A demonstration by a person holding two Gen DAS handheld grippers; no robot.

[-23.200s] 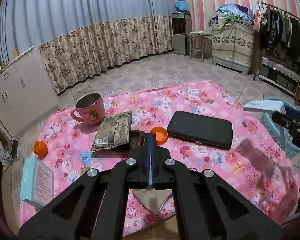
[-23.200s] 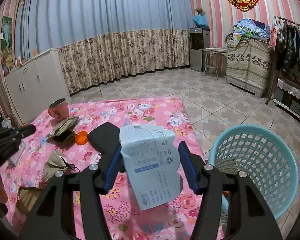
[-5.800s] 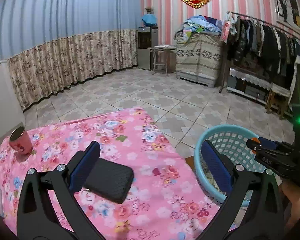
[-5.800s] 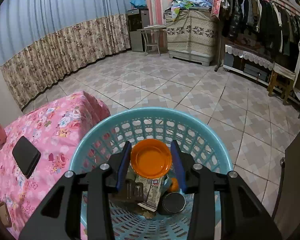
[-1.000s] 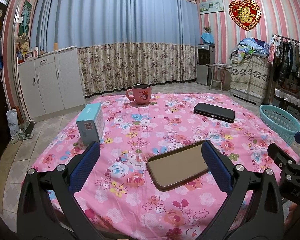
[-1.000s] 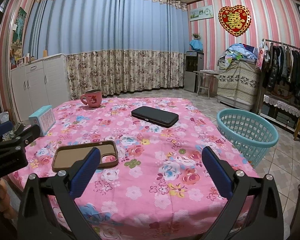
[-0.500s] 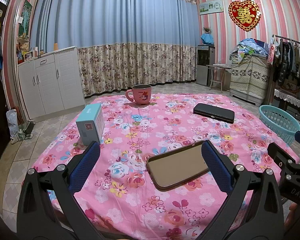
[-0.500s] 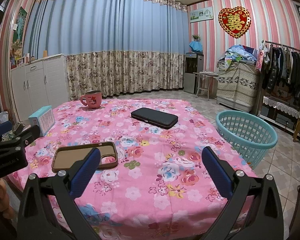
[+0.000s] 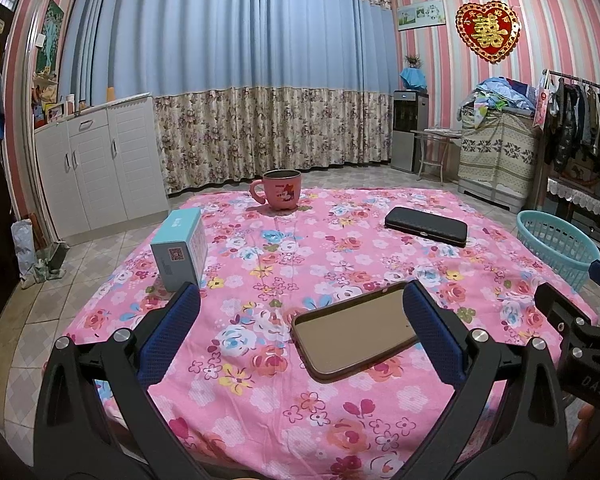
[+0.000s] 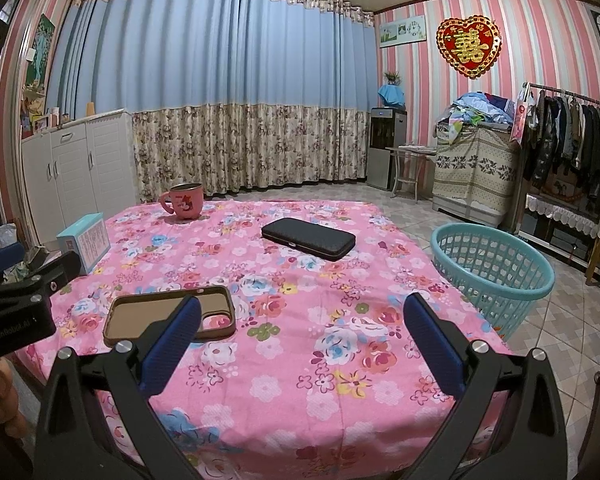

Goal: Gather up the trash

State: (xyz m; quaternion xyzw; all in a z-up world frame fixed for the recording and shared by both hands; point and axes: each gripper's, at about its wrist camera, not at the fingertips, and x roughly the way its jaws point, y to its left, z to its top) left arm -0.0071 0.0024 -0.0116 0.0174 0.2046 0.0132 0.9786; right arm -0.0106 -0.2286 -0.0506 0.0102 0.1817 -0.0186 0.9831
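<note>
Two tools: left tool [image 9: 300, 312] and right tool [image 10: 300, 320], both spread wide, empty, above near desk [image 10: 300, 408] edge.
Basket [image 10: 492, 264]: on floor, right of right tool, beside desk.
Phone case [image 9: 356, 330]: between left tool's pads.
Mug [image 9: 280, 196]: far ahead.

A pink mug [image 9: 281, 191] stands at the far edge of the floral cloth [image 9: 268, 392], with a teal box [image 9: 179, 249] upright near the left edge. A black case [image 9: 426, 226] lies flat toward the right, well apart from the mug. A brown phone case [image 9: 356, 331] lies at the near side; blue curtains [image 9: 228, 36] hang behind, with white cabinets [image 9: 96, 168] at the left.
</note>
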